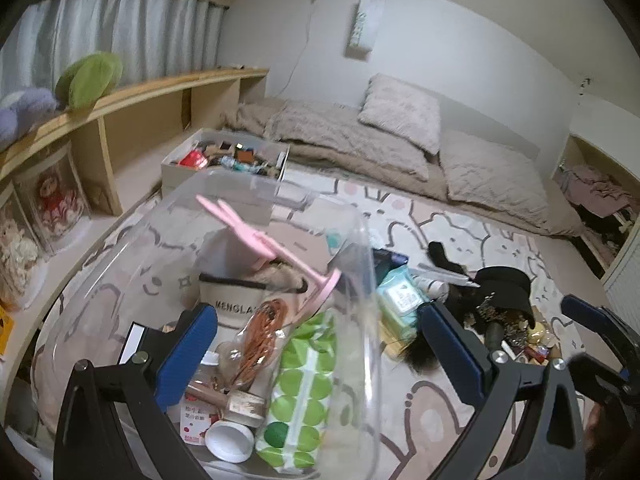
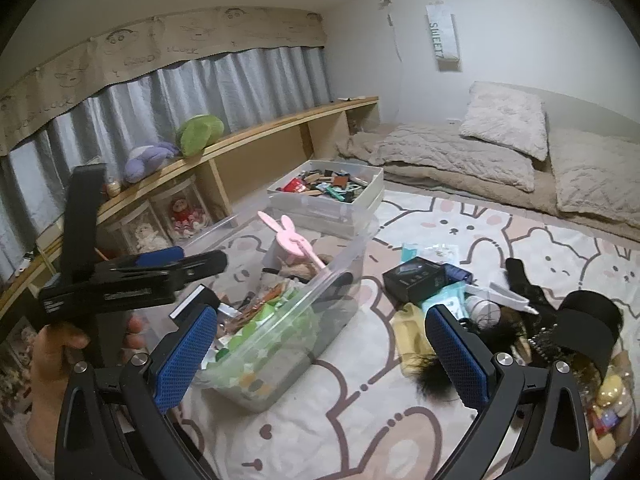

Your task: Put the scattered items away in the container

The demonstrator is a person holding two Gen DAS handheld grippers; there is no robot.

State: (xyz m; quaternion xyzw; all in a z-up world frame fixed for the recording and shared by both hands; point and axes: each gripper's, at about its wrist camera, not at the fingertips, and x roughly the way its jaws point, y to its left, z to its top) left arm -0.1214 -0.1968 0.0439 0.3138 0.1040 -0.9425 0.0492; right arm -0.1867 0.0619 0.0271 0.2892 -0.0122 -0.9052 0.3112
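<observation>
A clear plastic container [image 1: 362,264] [image 2: 316,290] stands on the bunny rug. It holds a pink bunny fan [image 1: 256,236] [image 2: 286,236], a green dotted pack [image 1: 304,392], an orange cable [image 1: 260,336], a cream pouch [image 1: 228,300] and a white-capped bottle [image 1: 230,440]. My left gripper [image 1: 316,316] hangs open above these contents with nothing between its fingers. My right gripper [image 2: 322,316] is open and empty over the rug, between the container and a scattered pile. In that pile lie a black box [image 2: 416,280], a teal wipes pack [image 1: 402,296], a yellow item [image 2: 408,332] and a black cap [image 2: 592,320].
A white box [image 2: 372,188] full of several small things stands behind the container. A wooden shelf [image 2: 256,136] with plush toys runs along the left wall. Beige bedding [image 2: 460,160] lies at the back. A hand [image 2: 56,348] grips the left gripper's handle.
</observation>
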